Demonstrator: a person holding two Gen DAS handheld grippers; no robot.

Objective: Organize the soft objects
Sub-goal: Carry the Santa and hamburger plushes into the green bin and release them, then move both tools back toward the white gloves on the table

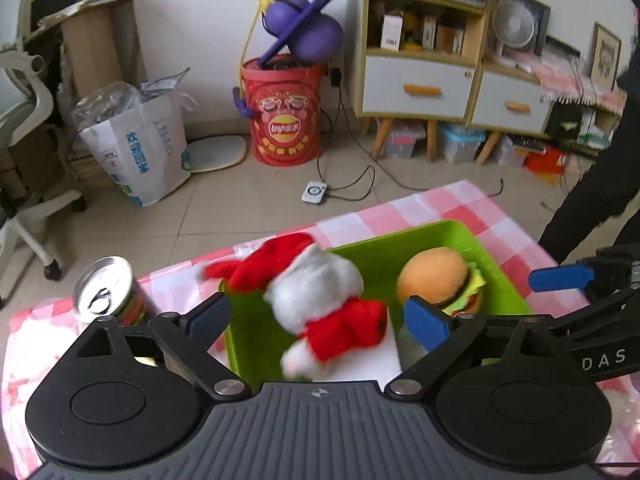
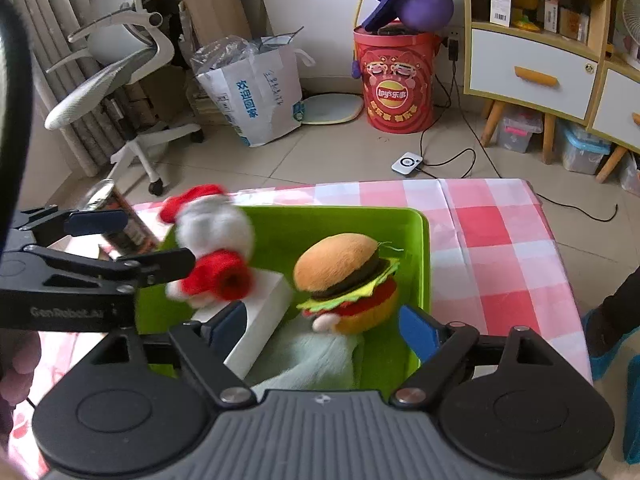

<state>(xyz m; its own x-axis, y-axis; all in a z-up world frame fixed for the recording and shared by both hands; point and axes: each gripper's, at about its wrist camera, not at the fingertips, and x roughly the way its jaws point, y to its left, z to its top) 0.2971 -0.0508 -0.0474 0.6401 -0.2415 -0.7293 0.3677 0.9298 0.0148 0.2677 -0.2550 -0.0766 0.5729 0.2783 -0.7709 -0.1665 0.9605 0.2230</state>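
Your left gripper (image 1: 316, 320) has its jaws spread wide, and the white plush toy in red hat and scarf (image 1: 320, 300) sits between them without either pad pressing on it; the toy looks blurred and lies at the near-left part of the green bin (image 1: 448, 232), partly over a white box (image 1: 360, 364) inside that bin. Your right gripper (image 2: 324, 326) also has its jaws spread, with nothing pinched; in its view the plush hamburger (image 2: 346, 276) rests in the bin just ahead of the fingertips, tilted, with a pale green soft cloth (image 2: 316, 360) lying under and in front of it. The white box lies beside the hamburger on its left. The bin stands on the tabletop (image 2: 500, 232), which is covered with a pink and white checked cloth. A drink can (image 1: 106, 292) stands on the tabletop to the left of the bin, near your left gripper's left finger.
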